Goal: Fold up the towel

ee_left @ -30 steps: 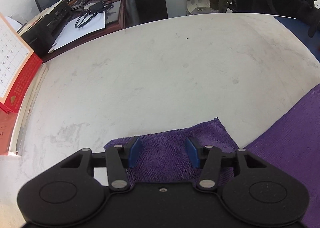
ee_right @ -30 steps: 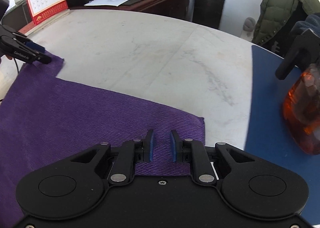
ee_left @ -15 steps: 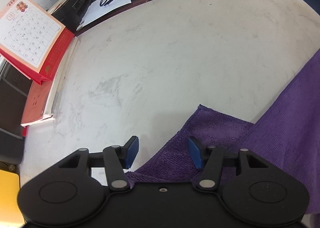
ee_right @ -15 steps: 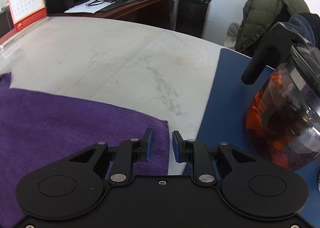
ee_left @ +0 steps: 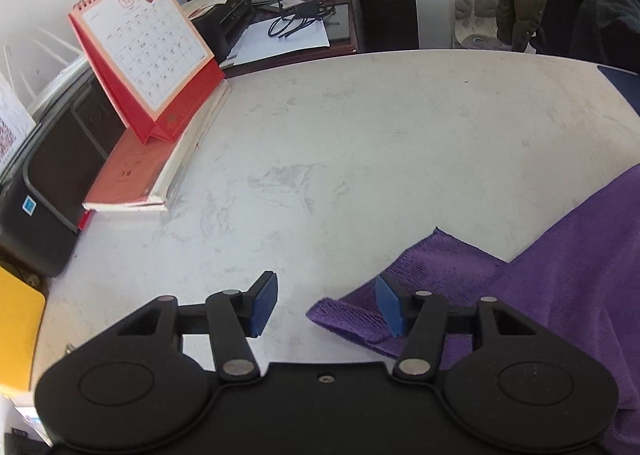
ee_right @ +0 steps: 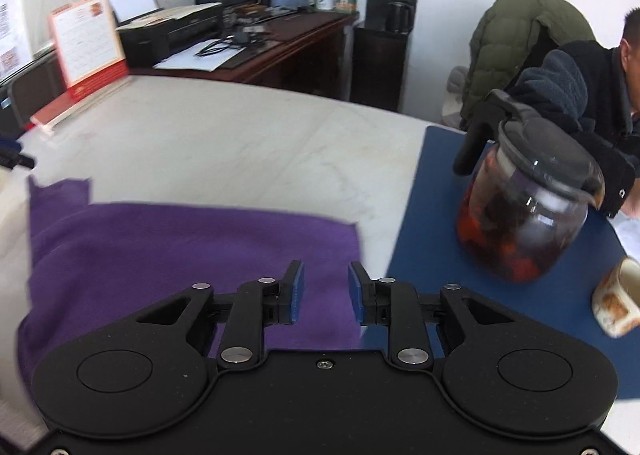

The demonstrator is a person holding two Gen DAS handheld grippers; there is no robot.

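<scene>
The purple towel [ee_left: 568, 279] lies on the white marble table [ee_left: 360, 143], its upper layer over a lower corner flap [ee_left: 436, 267]. My left gripper [ee_left: 326, 305] is open just off the towel's left edge, its right pad [ee_left: 390, 309] above the flap's hem. In the right wrist view the towel [ee_right: 180, 247] spreads out flat and blurred. My right gripper [ee_right: 325, 293] hovers open by a narrow gap over the towel's near right corner, with nothing gripped between the pads.
A red desk calendar [ee_left: 148, 51] stands on a book [ee_left: 136, 175] at the table's left edge beside a black case [ee_left: 52, 183]. A glass teapot [ee_right: 528, 207] and a cup [ee_right: 618, 301] sit on a blue mat [ee_right: 436, 247]. A person [ee_right: 592, 95] sits behind it.
The left gripper has swung left off the towel corner, which now lies to its right. The right gripper has moved toward the towel's right edge, and the teapot and cup have come into view.
</scene>
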